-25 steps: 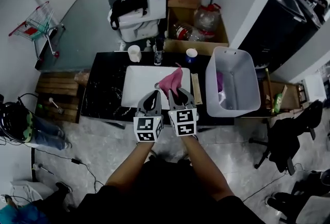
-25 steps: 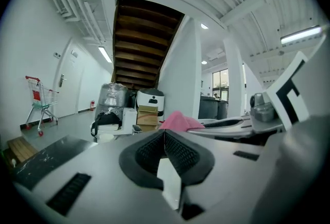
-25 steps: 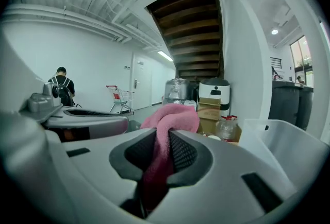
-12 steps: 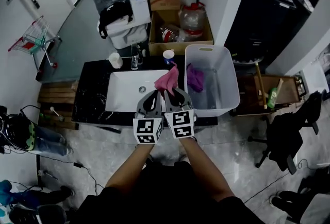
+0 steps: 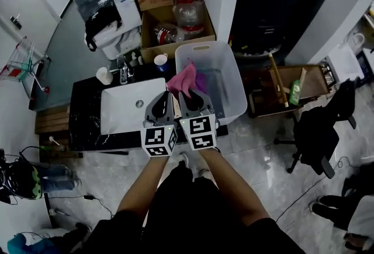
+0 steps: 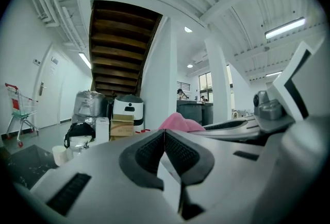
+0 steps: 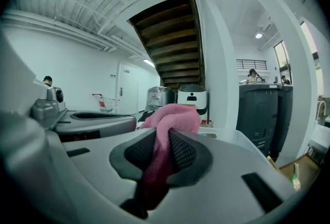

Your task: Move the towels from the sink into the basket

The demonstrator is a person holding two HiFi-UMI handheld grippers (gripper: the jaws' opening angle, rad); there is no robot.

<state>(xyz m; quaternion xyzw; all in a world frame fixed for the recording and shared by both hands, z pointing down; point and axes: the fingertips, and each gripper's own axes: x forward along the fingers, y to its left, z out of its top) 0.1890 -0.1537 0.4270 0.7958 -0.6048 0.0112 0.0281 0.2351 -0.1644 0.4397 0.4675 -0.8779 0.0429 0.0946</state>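
My right gripper (image 5: 188, 97) (image 7: 164, 152) is shut on a pink towel (image 5: 183, 80) (image 7: 172, 118), whose bunched top sticks up past the jaws. In the head view the towel hangs over the near left corner of the white basket (image 5: 231, 90). A purple towel (image 5: 200, 83) lies inside the basket behind it. My left gripper (image 5: 162, 100) (image 6: 164, 147) is shut with nothing between its pads; it sits beside the right one, over the right end of the white sink (image 5: 120, 110). The pink towel (image 6: 181, 124) peeks up behind the left jaws.
The sink sits in a black counter (image 5: 83, 124) with a white cup (image 5: 104, 76), a faucet (image 5: 122, 69) and a blue-rimmed cup (image 5: 160, 62) at its back edge. Behind stand a cardboard box of bottles (image 5: 175, 28) and a white appliance (image 5: 108, 28). A wooden crate (image 5: 286, 86) lies right of the basket.
Both grippers have moved right together, carrying the pink towel from above the sink's right part to the basket's near left corner. The jaws have not changed.
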